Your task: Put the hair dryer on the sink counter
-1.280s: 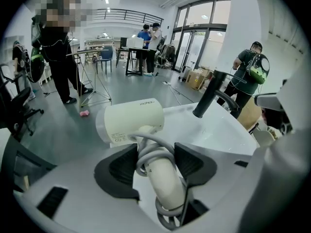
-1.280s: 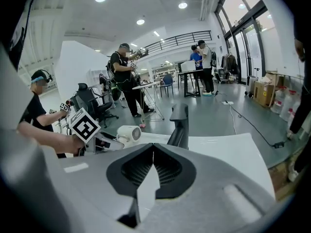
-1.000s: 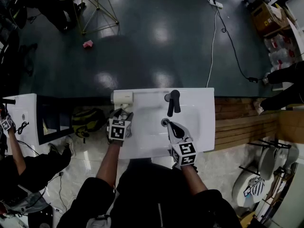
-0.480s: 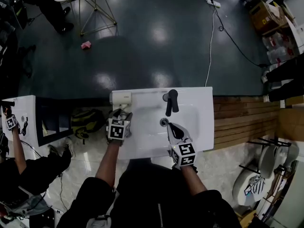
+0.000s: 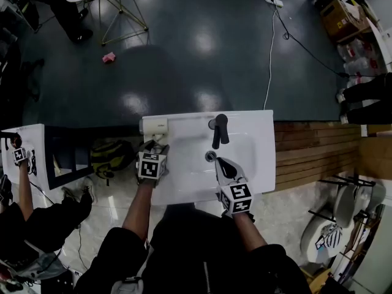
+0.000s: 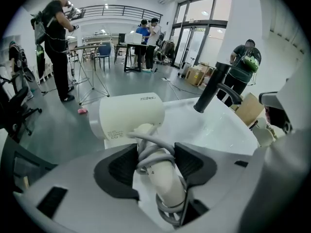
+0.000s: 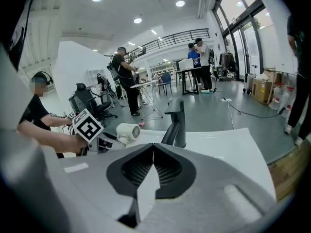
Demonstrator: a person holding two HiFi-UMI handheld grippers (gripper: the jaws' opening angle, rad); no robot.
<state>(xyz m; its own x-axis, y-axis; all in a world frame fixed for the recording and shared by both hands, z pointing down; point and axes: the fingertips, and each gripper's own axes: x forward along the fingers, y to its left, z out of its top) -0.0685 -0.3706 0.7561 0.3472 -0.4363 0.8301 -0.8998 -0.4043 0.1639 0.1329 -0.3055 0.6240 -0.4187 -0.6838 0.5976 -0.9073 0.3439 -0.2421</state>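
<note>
Now the left claw (image 6: 155,165) clamps the hair dryer (image 6: 127,114) by its cord-wrapped handle, the smooth cream barrel seemingly down on the glossy white table (image 5: 257,130), left of the black faucet (image 5: 219,129). Best to settle it flat and release gently, since that round barrel could roll. The right claw (image 7: 152,168) is pinched closed and empty, just in front of the faucet.

Hair dryer (image 6: 129,115): one short brand word in grey lettering on the upper side of the barrel, beginning "zo", not legible in full. Lower on the barrel's side is a block of several fine-print lines, too small to read. The cubes on the left gripper (image 5: 157,146) and right gripper (image 5: 218,162) show square black-and-white coded patterns, not lettering.
</note>
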